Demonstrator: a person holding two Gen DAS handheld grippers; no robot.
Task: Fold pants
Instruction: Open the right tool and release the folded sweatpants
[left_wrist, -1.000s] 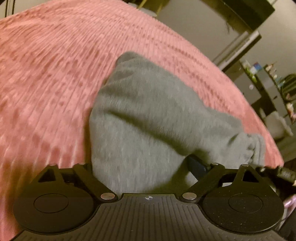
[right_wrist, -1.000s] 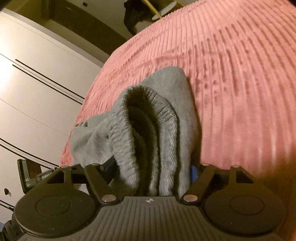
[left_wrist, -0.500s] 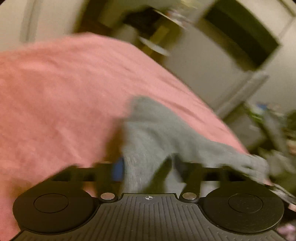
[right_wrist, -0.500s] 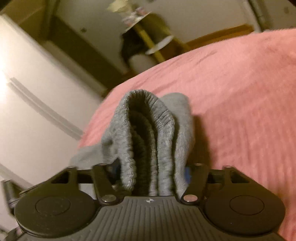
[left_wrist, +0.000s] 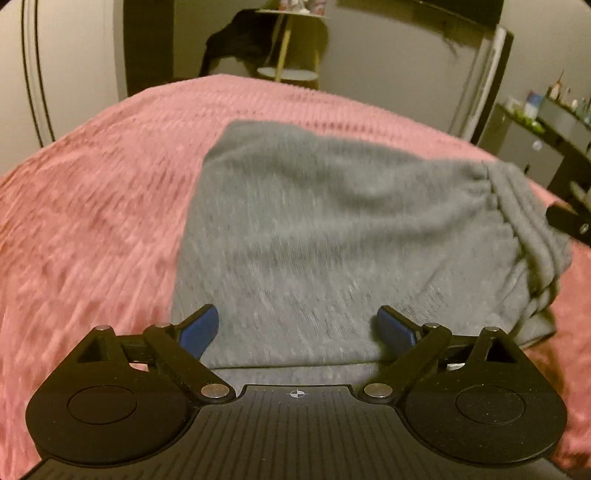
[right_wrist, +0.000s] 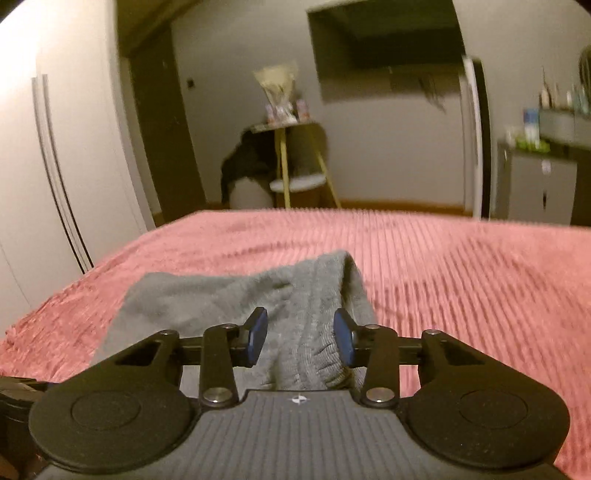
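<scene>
1. Bedspread (left_wrist: 92, 221): the pink ribbed cover fills your left wrist view from 7 to 3 o'clock and bears everything below.
2. Pants (left_wrist: 332, 240): the grey folded bundle lies flat on the bedspread at the centre of that view, its ribbed waistband (left_wrist: 524, 221) bunched at 3 o'clock; in your right wrist view the pants (right_wrist: 207, 299) sit at 6 o'clock.
3. Left gripper (left_wrist: 297, 328): your jaws stand wide and are opening; the blue pads (left_wrist: 201, 328) hover over the cloth, gripping nothing.
4. Right gripper (right_wrist: 300, 338): your jaws are closing, the waistband fold lying between them; neither pad (right_wrist: 343, 341) visibly presses it.
5. Side table (right_wrist: 291, 158): at 12 o'clock beyond the bed.
</scene>
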